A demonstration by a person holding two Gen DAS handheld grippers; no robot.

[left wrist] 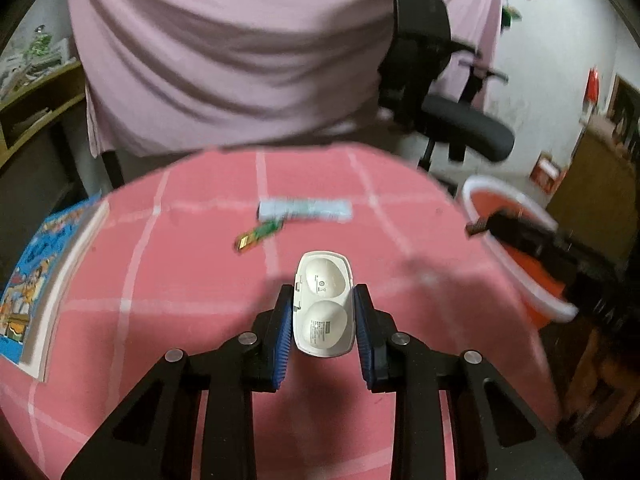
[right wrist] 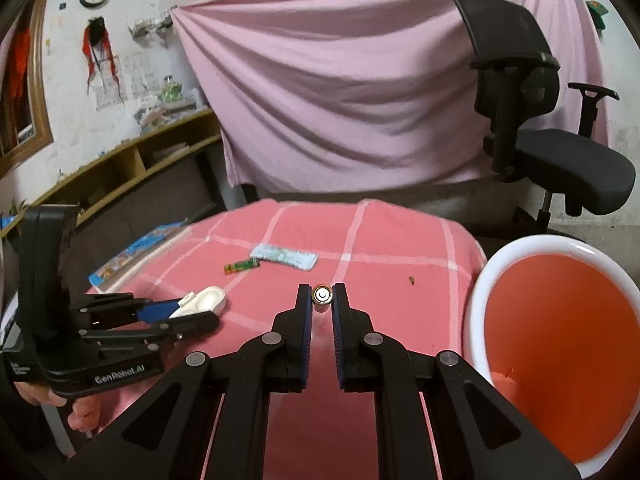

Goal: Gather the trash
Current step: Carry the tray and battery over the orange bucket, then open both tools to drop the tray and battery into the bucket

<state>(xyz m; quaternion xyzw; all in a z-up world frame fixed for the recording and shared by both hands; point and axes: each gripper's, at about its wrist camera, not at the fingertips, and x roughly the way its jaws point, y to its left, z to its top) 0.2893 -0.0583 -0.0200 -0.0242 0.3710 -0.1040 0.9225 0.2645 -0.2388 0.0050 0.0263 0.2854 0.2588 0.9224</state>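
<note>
My left gripper [left wrist: 322,294] is shut on a white plastic two-cup case [left wrist: 323,304], held above the pink checked tablecloth [left wrist: 160,280]; it also shows in the right wrist view [right wrist: 202,300]. My right gripper [right wrist: 322,294] is shut on a small battery [right wrist: 322,295], seen end-on between the fingertips. A green battery [left wrist: 258,235] [right wrist: 241,266] and a pale blue wrapper [left wrist: 306,208] [right wrist: 286,257] lie on the cloth farther away. The orange bin with a white rim [right wrist: 476,300] stands at the table's right edge; the right gripper [left wrist: 478,227] hangs over it in the left wrist view.
A colourful book [left wrist: 36,280] [right wrist: 136,256] lies at the table's left edge. A black office chair [right wrist: 540,132] stands behind the bin. A pink sheet [right wrist: 340,100] hangs at the back. A wooden shelf [right wrist: 120,164] runs along the left wall.
</note>
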